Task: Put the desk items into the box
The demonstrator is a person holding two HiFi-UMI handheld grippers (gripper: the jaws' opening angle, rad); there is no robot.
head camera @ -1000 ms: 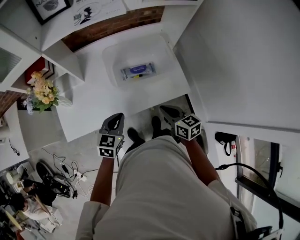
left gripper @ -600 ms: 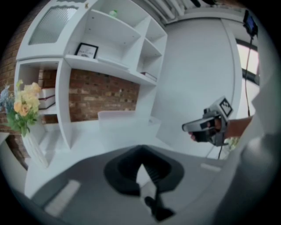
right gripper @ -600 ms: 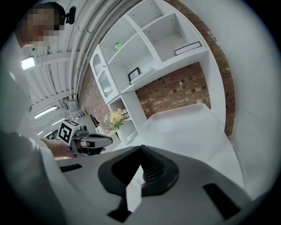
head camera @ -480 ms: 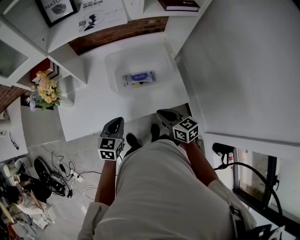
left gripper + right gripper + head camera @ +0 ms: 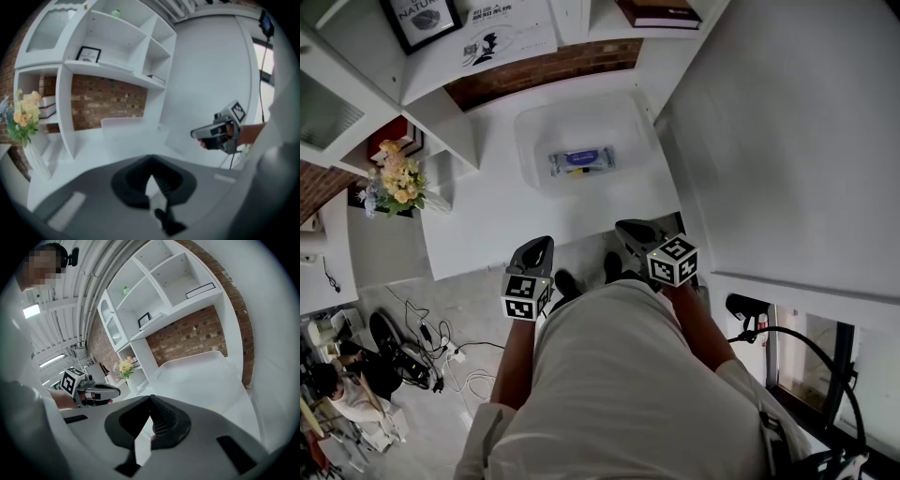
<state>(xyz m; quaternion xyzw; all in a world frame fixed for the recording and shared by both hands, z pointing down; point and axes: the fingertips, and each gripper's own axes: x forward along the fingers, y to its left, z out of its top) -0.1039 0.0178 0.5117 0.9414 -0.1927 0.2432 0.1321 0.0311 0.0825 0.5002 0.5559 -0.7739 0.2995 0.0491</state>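
Head view looks steeply down; both gripper views face the same box (image 5: 623, 120) across the desk (image 5: 487, 220).

Bright even light, whites washed out, gripper views fisheye-bent with dark corners, foreground blurred.

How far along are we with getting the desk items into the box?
Done: a blue-labelled packet lies in the box, and no other loose item shows on the desk. In hand: nothing; the left gripper and right gripper are both shut and empty, off the desk's near edge. Left: apparently nothing, unless the flowers at the left count.
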